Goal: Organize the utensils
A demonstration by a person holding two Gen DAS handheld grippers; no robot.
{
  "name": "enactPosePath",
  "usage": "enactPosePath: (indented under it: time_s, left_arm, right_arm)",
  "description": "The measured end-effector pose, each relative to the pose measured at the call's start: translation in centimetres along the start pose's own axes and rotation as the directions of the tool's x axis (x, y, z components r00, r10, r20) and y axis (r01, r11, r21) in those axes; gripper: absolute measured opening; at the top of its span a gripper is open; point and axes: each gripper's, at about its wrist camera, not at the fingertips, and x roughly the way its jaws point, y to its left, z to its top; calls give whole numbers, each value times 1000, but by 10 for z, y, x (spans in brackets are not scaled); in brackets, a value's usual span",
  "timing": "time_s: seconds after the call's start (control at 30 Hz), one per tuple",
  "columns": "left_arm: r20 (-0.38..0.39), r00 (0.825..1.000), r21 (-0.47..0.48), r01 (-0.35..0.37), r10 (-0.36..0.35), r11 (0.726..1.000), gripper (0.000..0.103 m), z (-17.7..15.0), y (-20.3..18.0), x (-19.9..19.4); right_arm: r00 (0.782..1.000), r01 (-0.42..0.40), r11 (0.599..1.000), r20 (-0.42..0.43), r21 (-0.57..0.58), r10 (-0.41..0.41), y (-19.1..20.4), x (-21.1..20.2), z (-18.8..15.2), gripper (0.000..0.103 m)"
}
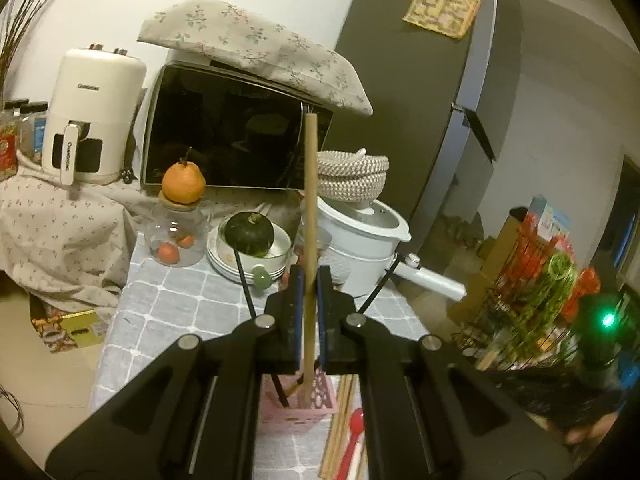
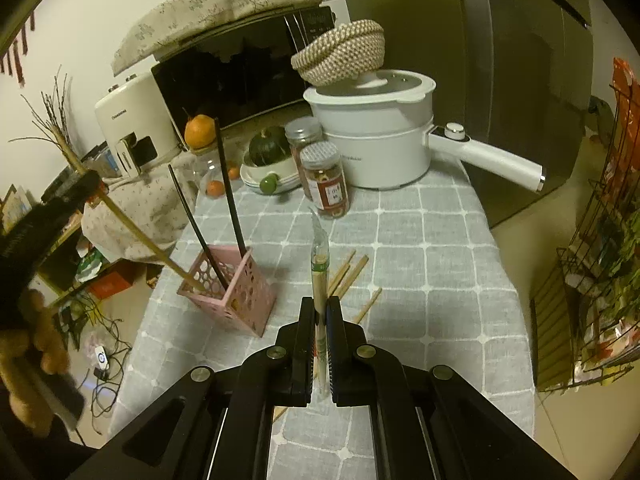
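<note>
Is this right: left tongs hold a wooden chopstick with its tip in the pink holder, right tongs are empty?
Not quite. The right tongs are not empty: the right wrist view shows them shut on a wrapped pair of chopsticks. The rest stands: the left tongs hold a wooden chopstick with its tip in the pink holder.

Warm, dim indoor light is tinting both views yellowish, and each fisheye lens is bending straight edges toward a dark circular vignette. The pink holder [image 2: 229,292] is casting a soft shadow to its right on the checked tablecloth [image 2: 420,264], while the microwave door [image 1: 224,128] is reflecting faintly. A green indicator light [image 1: 607,319] is flaring, and the hand [image 2: 36,344] at the left edge is appearing blurred.
</note>
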Motion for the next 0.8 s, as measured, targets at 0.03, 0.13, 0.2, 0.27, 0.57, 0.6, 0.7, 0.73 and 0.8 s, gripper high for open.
enactPosePath:
  time_s: [0.03, 0.13, 0.2, 0.27, 0.57, 0.6, 0.7, 0.73, 0.8]
  left_arm:
    - [0, 1000, 16, -6, 6, 1000, 7, -2, -2, 2]
    - [1, 1000, 48, -23, 23, 999, 7, -7, -4, 7]
    - [7, 999, 64, -43, 42, 997, 7, -12, -4, 10]
    - [6, 998, 75, -62, 61, 995, 7, -15, -2, 14]
    - [-122, 990, 59, -61, 68, 996, 7, -30, 9, 41]
    - [-133, 989, 52, -56, 63, 997, 7, -32, 10, 43]
    - [-174, 984, 30, -42, 46, 999, 7, -35, 13, 50]
    - [-181, 983, 31, -34, 39, 999, 7, -35, 13, 51]
    - [-194, 980, 41, -34, 42, 999, 7, -34, 12, 52]
  right_arm:
    - [1000, -1, 1000, 4, -1, 1, 0, -1, 0, 5]
    - [1000, -8, 1000, 22, -5, 8, 3, -6, 1, 5]
    - [999, -13, 1000, 41, -6, 13, 5, -11, 3, 5]
    - [998, -24, 1000, 59, -4, 24, 6, -16, 5, 5]
    - [981, -106, 994, 166, -1, 104, 28, -46, 23, 5]
    - [978, -114, 994, 178, -1, 112, 31, -48, 24, 5]
    - [969, -128, 992, 211, -12, 127, 42, -52, 31, 5]
    - [967, -131, 991, 217, -15, 131, 45, -52, 34, 5]
    - [964, -138, 990, 226, -14, 138, 50, -49, 40, 5]
